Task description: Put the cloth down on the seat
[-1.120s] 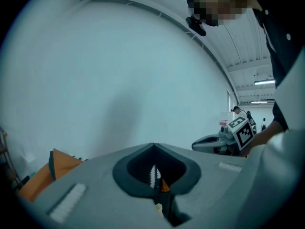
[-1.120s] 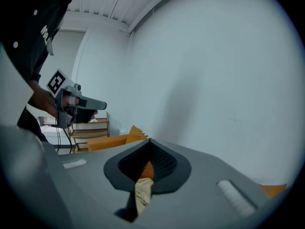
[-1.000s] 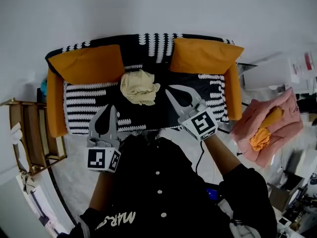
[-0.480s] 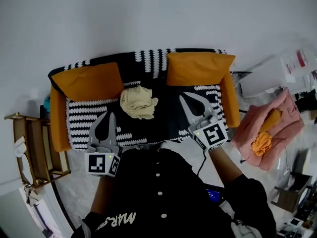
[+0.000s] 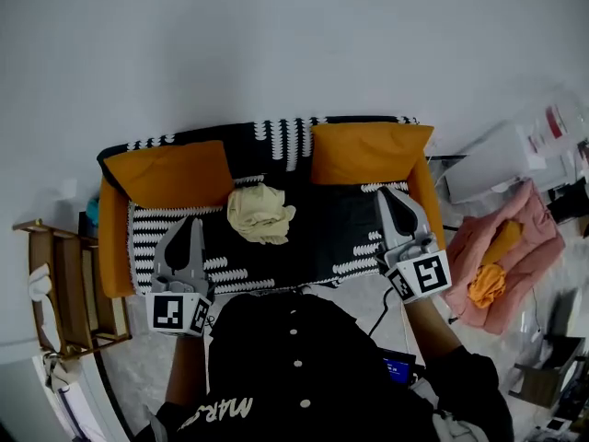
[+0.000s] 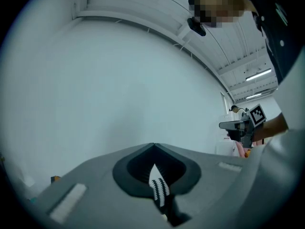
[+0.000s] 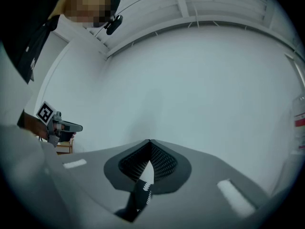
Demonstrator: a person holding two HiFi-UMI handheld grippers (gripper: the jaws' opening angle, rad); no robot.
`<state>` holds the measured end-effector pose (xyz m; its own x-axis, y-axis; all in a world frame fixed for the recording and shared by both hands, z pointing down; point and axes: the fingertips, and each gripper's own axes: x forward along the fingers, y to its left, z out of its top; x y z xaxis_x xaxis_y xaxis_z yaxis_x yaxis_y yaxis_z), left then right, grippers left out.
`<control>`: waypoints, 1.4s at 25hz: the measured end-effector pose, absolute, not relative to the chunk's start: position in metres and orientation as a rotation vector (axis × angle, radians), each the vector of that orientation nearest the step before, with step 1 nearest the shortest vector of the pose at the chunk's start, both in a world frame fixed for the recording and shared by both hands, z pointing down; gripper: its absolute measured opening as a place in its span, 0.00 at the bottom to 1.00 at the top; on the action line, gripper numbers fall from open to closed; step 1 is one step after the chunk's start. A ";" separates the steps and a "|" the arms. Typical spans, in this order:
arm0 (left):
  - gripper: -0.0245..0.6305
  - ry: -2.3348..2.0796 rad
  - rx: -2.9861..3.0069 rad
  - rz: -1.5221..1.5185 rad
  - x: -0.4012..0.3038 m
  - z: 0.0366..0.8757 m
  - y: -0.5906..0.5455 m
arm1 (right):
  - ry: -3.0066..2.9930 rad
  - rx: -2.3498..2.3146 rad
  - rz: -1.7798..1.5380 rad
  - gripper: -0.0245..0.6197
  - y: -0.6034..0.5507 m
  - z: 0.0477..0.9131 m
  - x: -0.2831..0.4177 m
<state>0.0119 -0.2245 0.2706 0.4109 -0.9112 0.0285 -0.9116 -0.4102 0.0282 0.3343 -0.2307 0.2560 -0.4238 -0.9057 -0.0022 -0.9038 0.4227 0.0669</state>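
The cream cloth (image 5: 260, 213) lies crumpled on the seat of the sofa (image 5: 331, 238), just in front of the gap between its two orange back cushions, and no gripper touches it. That seat wears a black-and-white striped cover. My left gripper (image 5: 195, 222) hovers over the seat's front left, shut and empty, well to the left of the cloth. Over the seat's right end, beside the orange armrest, my right gripper (image 5: 392, 193) is also shut and empty. Both gripper views point up at the bare wall, with the left gripper (image 6: 153, 145) and the right gripper (image 7: 149, 140) shut at their tips.
A wooden rack (image 5: 57, 284) stands left of the sofa. Pink cloth (image 5: 526, 224) with an orange piece (image 5: 485, 284) in it lies in a pile to the right, with a white box (image 5: 488, 164) behind it. Behind the sofa rises a pale wall (image 5: 276, 53).
Both grippers have drawn away from the cloth: the right one swung out to the sofa's right end, the left one back toward the front left. The cloth stays on the seat.
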 end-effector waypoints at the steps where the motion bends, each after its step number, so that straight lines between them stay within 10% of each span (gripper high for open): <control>1: 0.04 -1.692 2.607 0.016 0.008 0.268 -0.225 | -2.621 1.687 -0.097 0.08 -0.228 0.252 0.338; 35: 0.04 -1.768 2.602 0.030 -0.006 0.251 -0.219 | -2.631 1.871 -0.090 0.08 -0.221 0.231 0.361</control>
